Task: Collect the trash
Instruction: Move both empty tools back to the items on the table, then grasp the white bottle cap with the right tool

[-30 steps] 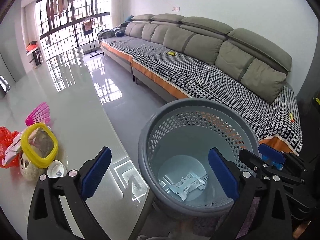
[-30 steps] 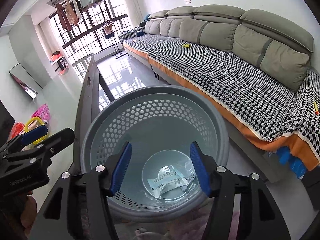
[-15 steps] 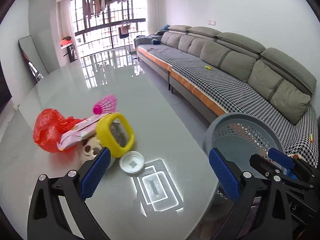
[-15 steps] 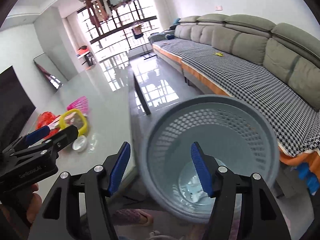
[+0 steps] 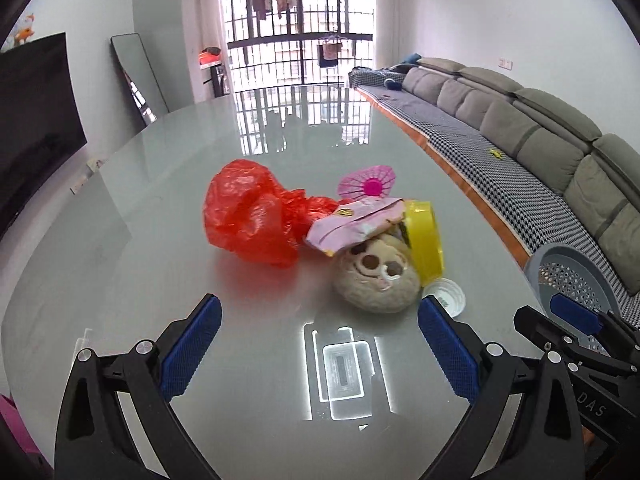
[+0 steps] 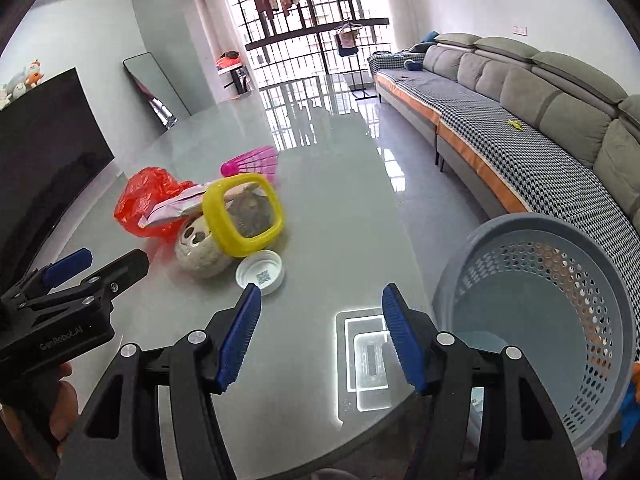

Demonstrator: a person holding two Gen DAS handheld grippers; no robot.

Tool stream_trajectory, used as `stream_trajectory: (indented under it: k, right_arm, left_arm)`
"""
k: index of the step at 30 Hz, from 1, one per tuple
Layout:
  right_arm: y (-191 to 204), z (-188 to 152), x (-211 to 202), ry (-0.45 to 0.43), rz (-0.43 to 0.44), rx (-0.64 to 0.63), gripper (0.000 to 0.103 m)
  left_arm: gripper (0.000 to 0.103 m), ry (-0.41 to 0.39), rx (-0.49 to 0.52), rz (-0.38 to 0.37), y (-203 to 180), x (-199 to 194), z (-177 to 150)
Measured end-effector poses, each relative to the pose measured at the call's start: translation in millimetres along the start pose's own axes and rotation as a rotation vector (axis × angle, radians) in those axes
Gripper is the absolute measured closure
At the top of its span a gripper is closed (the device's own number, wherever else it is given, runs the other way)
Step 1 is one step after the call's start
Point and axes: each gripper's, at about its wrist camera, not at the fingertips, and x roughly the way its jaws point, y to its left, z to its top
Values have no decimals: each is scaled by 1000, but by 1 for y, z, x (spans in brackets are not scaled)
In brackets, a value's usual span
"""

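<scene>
A pile lies on the glossy grey table [image 5: 120, 288]: a crumpled red plastic bag [image 5: 252, 220], a pink wrapper [image 5: 356, 226], a beige plush head [image 5: 376, 284], a yellow square lid [image 5: 426, 240], a white cap [image 5: 445, 298] and a pink shuttlecock [image 5: 368, 184]. My left gripper [image 5: 320, 314] hovers open just short of the plush head, nothing between its pads. My right gripper [image 6: 321, 300] is open and empty over the table's near edge, right of the white cap [image 6: 260, 276]. The grey perforated basket [image 6: 540, 304] stands off the table, to the right.
A long grey sofa [image 5: 540, 148] with a houndstooth cover runs along the right wall. A dark TV [image 5: 32, 120] and a leaning mirror [image 5: 138, 76] are on the left. A person's hand [image 6: 60, 400] holds the left gripper [image 6: 68, 266]. The table's rounded edge passes beside the basket.
Both views have swung left, away from looking down into the basket and onto the table pile. The basket now sits at the right edge. Both grippers stayed open and empty.
</scene>
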Motion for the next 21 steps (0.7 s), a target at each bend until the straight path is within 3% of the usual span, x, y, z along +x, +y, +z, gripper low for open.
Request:
stream_trajectory:
  k: [8, 21]
  right_arm:
    - [32, 6, 32, 72, 28, -74, 42]
    - [50, 14, 71, 137, -36, -132, 43]
  left_arm:
    - [6, 22, -36, 42, 33, 8, -11]
    - [6, 43, -71, 42, 44, 25, -16]
